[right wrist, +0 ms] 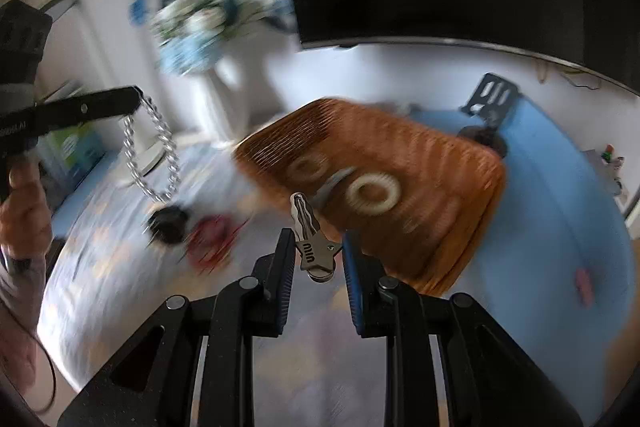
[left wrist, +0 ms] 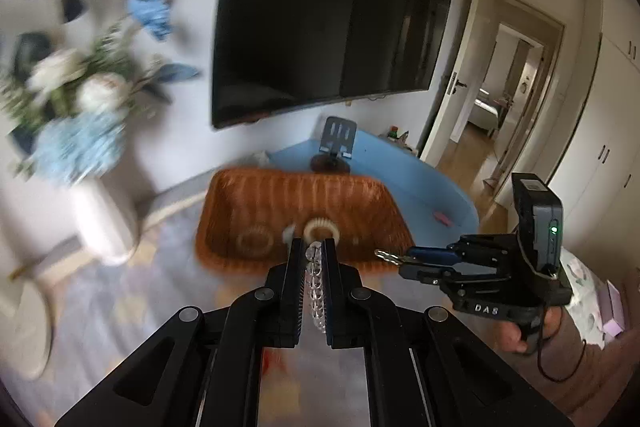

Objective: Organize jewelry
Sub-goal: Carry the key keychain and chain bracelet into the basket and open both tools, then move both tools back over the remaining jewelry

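Two pieces are heading for the woven tray [left wrist: 256,195] together. On the left, our left tongs [left wrist: 313,251] are clenching a clear bead bracelet [left wrist: 314,279], its loop dangling. On the right, our right tongs [right wrist: 318,247] are gripping a star-headed hair clip [right wrist: 310,235] near the tray's edge. We are judging it best to lower each well inside before letting go.

A dark wall-mounted television [left wrist: 320,15] hangs on a white wall, a white vase of blue flowers [left wrist: 100,219] left, an open doorway [left wrist: 504,99] right
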{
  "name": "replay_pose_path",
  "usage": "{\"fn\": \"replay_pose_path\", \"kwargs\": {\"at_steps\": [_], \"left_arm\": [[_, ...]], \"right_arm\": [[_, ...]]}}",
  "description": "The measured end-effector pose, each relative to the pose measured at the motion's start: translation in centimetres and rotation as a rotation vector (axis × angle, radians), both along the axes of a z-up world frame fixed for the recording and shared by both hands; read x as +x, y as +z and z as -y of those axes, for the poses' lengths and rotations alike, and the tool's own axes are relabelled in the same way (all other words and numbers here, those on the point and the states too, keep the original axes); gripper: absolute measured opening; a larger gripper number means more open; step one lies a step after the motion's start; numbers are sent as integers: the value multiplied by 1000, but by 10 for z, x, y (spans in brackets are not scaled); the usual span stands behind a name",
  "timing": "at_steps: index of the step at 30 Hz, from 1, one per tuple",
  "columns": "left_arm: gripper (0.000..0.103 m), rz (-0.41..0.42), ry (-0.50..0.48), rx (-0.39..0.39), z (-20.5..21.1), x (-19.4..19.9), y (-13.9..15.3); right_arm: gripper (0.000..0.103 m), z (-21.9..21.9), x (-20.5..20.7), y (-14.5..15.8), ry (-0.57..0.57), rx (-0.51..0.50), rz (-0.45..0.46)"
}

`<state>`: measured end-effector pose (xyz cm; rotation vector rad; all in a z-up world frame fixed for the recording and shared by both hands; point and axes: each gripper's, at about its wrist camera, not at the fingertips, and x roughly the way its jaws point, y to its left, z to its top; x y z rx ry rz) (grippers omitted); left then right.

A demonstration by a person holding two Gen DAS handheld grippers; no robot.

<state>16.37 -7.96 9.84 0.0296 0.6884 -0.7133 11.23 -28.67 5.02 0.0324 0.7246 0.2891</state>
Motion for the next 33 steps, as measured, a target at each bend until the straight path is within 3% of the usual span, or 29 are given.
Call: {"fn": "replay_pose_path", "kwargs": {"at_steps": [7,12,16,20,24,25,27,28,33], "left_arm": [[8,-78,5,33,67,102,-35],[8,-203,9,-25,83,160,-71],[8,-274,47,-10,83,187,-99],[8,-292,70,2,76,192,-110],[8,-257,73,37,77,184,-103],[11,-247,78,54,77,181,-100],[30,-245,81,79,75,177,-97],[46,-246,82,82,74,175,-96],[49,-224,77,25,54,143,-76]], "right_arm": [[26,38,77,-13,-193,-14,-92],[26,57,114,-35,-232,13,-180],[26,62,131,-49,-233,45,-235],[26,61,139,-53,-235,55,-248],[27,64,143,-54,-236,104,-252],[27,66,140,-53,-238,116,-249],[27,68,136,-49,-240,132,-238],[27,69,133,-46,-242,137,-232],[29,61,111,-27,-232,129,-190]]}}
